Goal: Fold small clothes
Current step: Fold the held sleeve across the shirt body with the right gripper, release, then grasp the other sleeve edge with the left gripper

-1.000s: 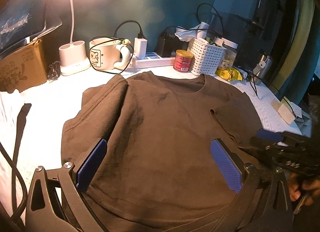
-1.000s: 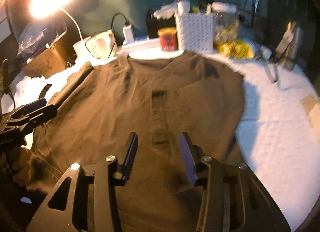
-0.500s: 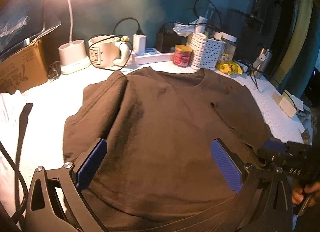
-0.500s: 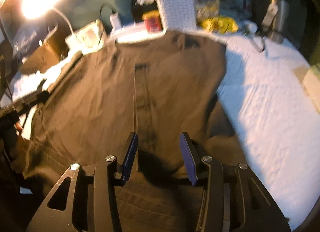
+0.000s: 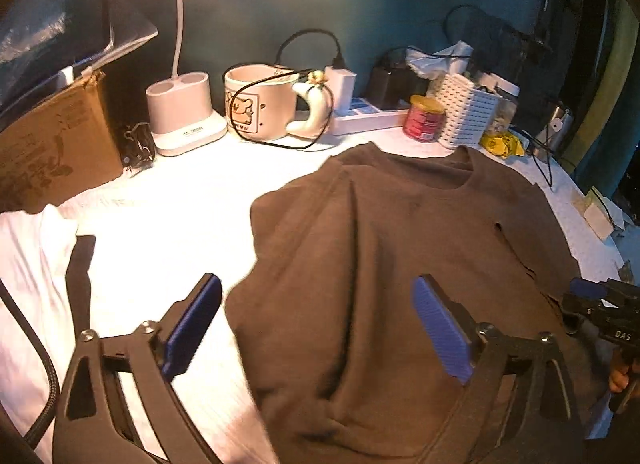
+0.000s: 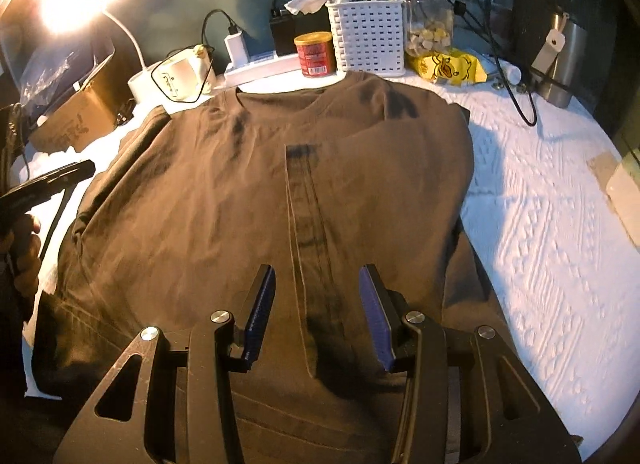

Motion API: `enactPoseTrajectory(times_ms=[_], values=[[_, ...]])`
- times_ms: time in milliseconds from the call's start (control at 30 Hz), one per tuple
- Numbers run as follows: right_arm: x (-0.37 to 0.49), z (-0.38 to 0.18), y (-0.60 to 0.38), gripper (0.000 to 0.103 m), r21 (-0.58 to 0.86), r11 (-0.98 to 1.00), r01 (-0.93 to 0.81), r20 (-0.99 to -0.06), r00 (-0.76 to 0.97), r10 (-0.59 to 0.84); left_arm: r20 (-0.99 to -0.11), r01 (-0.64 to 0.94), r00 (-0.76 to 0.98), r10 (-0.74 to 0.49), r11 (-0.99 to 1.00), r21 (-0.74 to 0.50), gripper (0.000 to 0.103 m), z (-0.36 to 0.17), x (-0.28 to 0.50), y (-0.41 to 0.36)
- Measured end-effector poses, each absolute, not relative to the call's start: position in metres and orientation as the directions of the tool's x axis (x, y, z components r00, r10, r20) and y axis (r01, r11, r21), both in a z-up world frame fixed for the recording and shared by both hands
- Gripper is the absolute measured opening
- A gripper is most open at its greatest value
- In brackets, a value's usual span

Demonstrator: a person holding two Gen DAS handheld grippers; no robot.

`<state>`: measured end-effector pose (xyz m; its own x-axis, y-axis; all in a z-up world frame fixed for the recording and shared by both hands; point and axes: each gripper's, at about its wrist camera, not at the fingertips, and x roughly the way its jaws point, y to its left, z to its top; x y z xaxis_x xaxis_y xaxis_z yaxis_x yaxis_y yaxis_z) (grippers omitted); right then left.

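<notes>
Brown shirt [image 6: 248,200] flat, sides folded. Left claw [image 5: 316,328] narrowing over its left edge, nothing pinched; right claw [image 6: 316,314] spread above hem. Next: grab the hem.

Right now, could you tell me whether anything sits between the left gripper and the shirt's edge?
Nothing visible does. The left gripper, its jaws closing, straddles the shirt's left edge over bare white cloth; the mug stands far back.

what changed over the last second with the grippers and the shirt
The left gripper slid left off the brown shirt toward its left edge, and its jaws are closing with nothing pinched. The right gripper stayed open over the hem. The shirt lay as before.
</notes>
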<state>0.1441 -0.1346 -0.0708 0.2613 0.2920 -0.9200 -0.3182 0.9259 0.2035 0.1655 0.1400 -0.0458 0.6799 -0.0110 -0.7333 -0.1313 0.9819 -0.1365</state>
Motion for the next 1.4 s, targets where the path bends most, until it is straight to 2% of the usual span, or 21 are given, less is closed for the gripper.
enactPoseTrajectory(times_ms=[100,200,233,300,367,467,533,633,867,1167,1267,1333,1400], values=[[0.146,-0.072,-0.132,0.047,0.193,0.931,-0.31,-0.925,0.26,0.278,-0.762,-0.107,0.645,-0.057,0.981,-0.164,0.088,-0.057,0.179,0.154],[0.149,-0.073,-0.129,0.047,0.179,0.937,-0.301,-0.93,0.259,0.261,-0.794,-0.079,0.604,-0.062,0.987,-0.137,0.088,-0.07,0.188,0.158],[0.15,-0.073,-0.129,0.047,0.173,0.938,-0.3,-0.931,0.26,0.255,-0.8,-0.069,0.597,-0.063,0.989,-0.13,0.084,-0.074,0.189,0.158],[0.15,-0.074,-0.129,0.047,0.168,0.94,-0.297,-0.933,0.26,0.249,-0.804,-0.047,0.586,-0.102,0.986,-0.16,0.072,-0.079,0.19,0.159],[0.151,-0.074,-0.129,0.047,0.166,0.941,-0.294,-0.935,0.257,0.245,-0.808,-0.033,0.573,-0.135,0.982,-0.188,0.051,-0.083,0.188,0.159],[0.151,-0.075,-0.128,0.047,0.165,0.941,-0.295,-0.936,0.253,0.243,-0.802,-0.031,0.586,-0.115,0.986,-0.165,0.032,-0.082,0.181,0.157],[0.152,-0.074,-0.128,0.047,0.166,0.939,-0.301,-0.935,0.253,0.247,-0.789,-0.067,0.61,-0.076,0.987,-0.147,0.021,-0.077,0.173,0.16],[0.15,-0.074,-0.127,0.047,0.171,0.937,-0.306,-0.934,0.252,0.253,-0.769,-0.151,0.64,-0.004,0.98,-0.13,0.011,-0.073,0.162,0.169],[0.147,-0.073,-0.13,0.047,0.184,0.931,-0.314,-0.929,0.252,0.269,-0.719,-0.272,0.69,0.084,0.951,-0.149,0.008,-0.065,0.14,0.173],[0.143,-0.07,-0.144,0.047,0.203,0.932,-0.299,-0.921,0.266,0.286,-0.657,-0.221,0.745,0.118,0.972,-0.076,0.008,-0.042,0.145,0.135],[0.141,-0.069,-0.152,0.047,0.207,0.936,-0.285,-0.919,0.272,0.286,-0.674,-0.163,0.733,0.091,0.986,-0.044,0.009,-0.042,0.153,0.115],[0.141,-0.07,-0.157,0.047,0.21,0.938,-0.275,-0.918,0.274,0.286,-0.717,-0.104,0.694,0.063,0.994,-0.014,0.009,-0.049,0.162,0.099],[0.14,-0.07,-0.162,0.047,0.213,0.94,-0.265,-0.918,0.276,0.286,-0.761,-0.044,0.648,0.023,0.999,-0.007,0.016,-0.058,0.168,0.084]])
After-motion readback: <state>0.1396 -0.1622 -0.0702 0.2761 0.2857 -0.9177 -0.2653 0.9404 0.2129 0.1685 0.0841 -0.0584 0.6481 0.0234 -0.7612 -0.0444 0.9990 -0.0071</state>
